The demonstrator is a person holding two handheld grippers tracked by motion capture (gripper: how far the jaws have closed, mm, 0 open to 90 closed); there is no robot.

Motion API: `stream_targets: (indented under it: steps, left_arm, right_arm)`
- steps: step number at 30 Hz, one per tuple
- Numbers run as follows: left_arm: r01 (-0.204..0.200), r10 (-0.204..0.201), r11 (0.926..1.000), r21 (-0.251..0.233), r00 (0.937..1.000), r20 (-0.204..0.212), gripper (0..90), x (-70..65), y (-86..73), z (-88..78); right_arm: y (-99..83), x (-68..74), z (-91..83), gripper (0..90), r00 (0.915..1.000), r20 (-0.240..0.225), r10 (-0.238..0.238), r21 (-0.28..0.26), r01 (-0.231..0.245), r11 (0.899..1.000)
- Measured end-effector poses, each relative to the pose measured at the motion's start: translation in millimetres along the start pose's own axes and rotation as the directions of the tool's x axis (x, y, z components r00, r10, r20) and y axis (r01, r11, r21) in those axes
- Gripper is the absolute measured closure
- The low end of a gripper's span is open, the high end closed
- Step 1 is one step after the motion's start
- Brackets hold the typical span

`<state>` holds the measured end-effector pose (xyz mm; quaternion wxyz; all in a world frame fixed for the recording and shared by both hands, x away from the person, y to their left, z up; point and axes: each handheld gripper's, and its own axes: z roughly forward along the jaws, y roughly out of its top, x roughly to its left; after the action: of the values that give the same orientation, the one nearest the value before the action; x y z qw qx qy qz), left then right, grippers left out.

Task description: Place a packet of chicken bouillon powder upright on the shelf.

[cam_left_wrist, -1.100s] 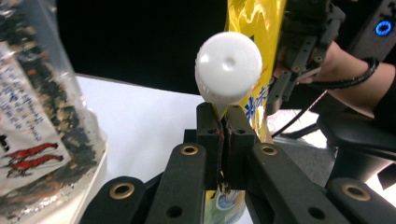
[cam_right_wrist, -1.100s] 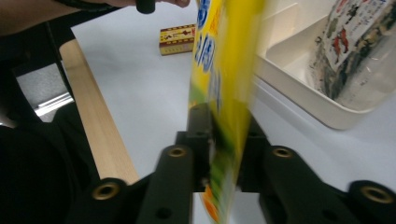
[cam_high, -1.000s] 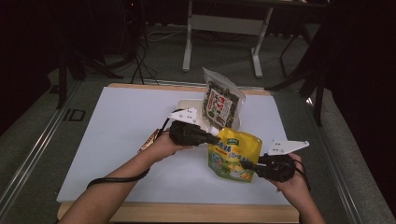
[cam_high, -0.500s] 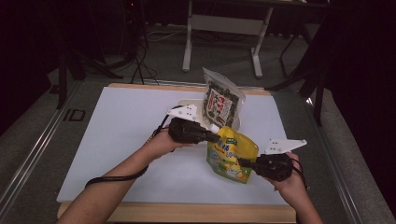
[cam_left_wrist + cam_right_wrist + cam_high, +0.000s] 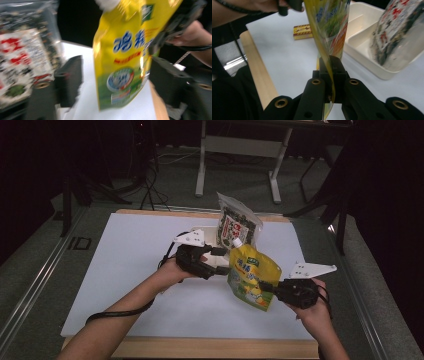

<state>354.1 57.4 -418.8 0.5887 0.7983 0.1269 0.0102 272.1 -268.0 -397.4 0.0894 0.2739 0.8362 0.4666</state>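
A yellow spouted pouch (image 5: 248, 276) is held upright above the white table, and my right gripper (image 5: 265, 287) is shut on its lower right edge. In the right gripper view the black jaws (image 5: 329, 68) pinch the pouch's thin side seam (image 5: 325, 30). My left gripper (image 5: 223, 262) sits just left of the pouch, open. In the left gripper view the pouch (image 5: 125, 57) hangs between the spread fingers (image 5: 68, 80) without being squeezed. Behind it a clear seaweed bag (image 5: 237, 226) stands in a white tray (image 5: 362, 37).
A small yellow and red packet (image 5: 302, 32) lies on the table beyond the pouch. The wooden front edge (image 5: 210, 347) of the table runs below both forearms. A white metal stand (image 5: 240, 145) rises on the floor behind the table.
The pouch has been lifted slightly and stands more upright. The left gripper has shifted a little toward it, with its jaws now on either side of the pouch.
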Motion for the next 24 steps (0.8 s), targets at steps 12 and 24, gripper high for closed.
stream_targets:
  steps: [12,24]
  left_arm:
    - [0.026,-0.031,0.9987,-0.044,0.9907,-0.132,5.2,-20.0,-21.2,-31.5]
    - [-0.004,-0.009,0.9988,-0.048,0.9651,-0.262,4.2,-51.6,-48.2,-51.3]
  right_arm:
    - [32.4,4.5,4.1,90.0,0.9984,0.055,-0.011,-0.048,0.014,0.999]
    - [75.0,1.2,35.5,90.0,0.9944,0.105,0.012,-0.103,-0.001,0.995]
